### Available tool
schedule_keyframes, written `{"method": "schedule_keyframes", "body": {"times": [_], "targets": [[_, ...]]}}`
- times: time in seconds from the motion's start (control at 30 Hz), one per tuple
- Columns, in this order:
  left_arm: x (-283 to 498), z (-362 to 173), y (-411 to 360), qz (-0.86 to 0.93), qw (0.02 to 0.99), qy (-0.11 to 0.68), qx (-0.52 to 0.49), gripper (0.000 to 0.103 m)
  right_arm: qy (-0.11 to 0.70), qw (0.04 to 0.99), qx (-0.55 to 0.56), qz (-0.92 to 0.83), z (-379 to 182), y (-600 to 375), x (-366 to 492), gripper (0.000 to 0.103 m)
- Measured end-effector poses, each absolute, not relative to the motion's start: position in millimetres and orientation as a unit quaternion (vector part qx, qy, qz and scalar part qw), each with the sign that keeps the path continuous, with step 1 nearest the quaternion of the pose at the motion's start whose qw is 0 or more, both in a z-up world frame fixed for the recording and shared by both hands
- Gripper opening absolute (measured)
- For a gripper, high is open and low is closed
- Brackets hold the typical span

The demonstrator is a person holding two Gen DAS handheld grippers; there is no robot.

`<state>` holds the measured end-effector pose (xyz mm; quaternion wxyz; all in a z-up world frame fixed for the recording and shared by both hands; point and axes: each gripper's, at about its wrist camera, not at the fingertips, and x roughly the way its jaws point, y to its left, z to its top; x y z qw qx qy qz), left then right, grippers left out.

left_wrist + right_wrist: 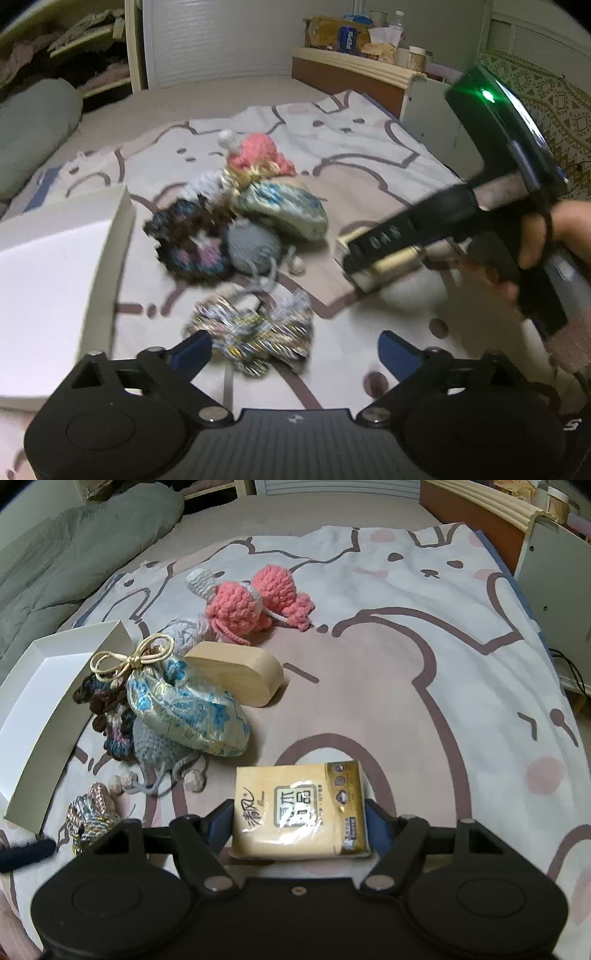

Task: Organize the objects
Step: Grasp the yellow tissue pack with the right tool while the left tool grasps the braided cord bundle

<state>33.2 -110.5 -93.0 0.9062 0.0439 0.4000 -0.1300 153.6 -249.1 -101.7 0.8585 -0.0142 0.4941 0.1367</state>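
Note:
My right gripper [300,821] is shut on a yellow tissue pack [300,806] and holds it over the bed; it shows in the left wrist view [373,254] too. My left gripper [295,350] is open and empty just above a metallic braided pouch [255,332], which also shows in the right wrist view [90,814]. A pile lies mid-bed: a blue-and-gold brocade pouch [192,709], a grey crocheted pouch [159,753], a dark crocheted piece [107,716], a pink crocheted toy [251,602] and a wooden case [236,672].
An open white box [44,701] lies left of the pile; it also shows in the left wrist view [48,273]. A grey-green pillow [74,539] lies at the far left. The headboard shelf [354,64] holds clutter. The bear-print sheet [424,664] covers the bed.

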Motion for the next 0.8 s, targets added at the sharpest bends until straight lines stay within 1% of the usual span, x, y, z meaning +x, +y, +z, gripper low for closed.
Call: {"method": "schedule_keyframes", "body": {"times": [0.1, 0.3, 0.6, 0.8], "targets": [[39.2, -89.1, -105.3, -0.131, 0.908, 0.393, 0.06, 0.102, 0.493, 0.859, -0.01, 0.137, -99.2, -250.3, 152.3, 0.073], [56.3, -91.0, -96.7, -0.14, 0.9, 0.402, 0.089, 0.103, 0.496, 0.857, -0.011, 0.137, -94.0, -251.9, 147.6, 0.073], [83.8, -113.8, -92.8, -0.185, 0.87, 0.426, 0.166, 0.103, 0.516, 0.846, -0.037, 0.13, -99.2, -251.2, 142.9, 0.073], [100.9, -121.6, -84.7, -0.224, 0.854, 0.449, 0.135, 0.103, 0.518, 0.844, -0.045, 0.132, -102.7, -247.9, 144.6, 0.073]]}}
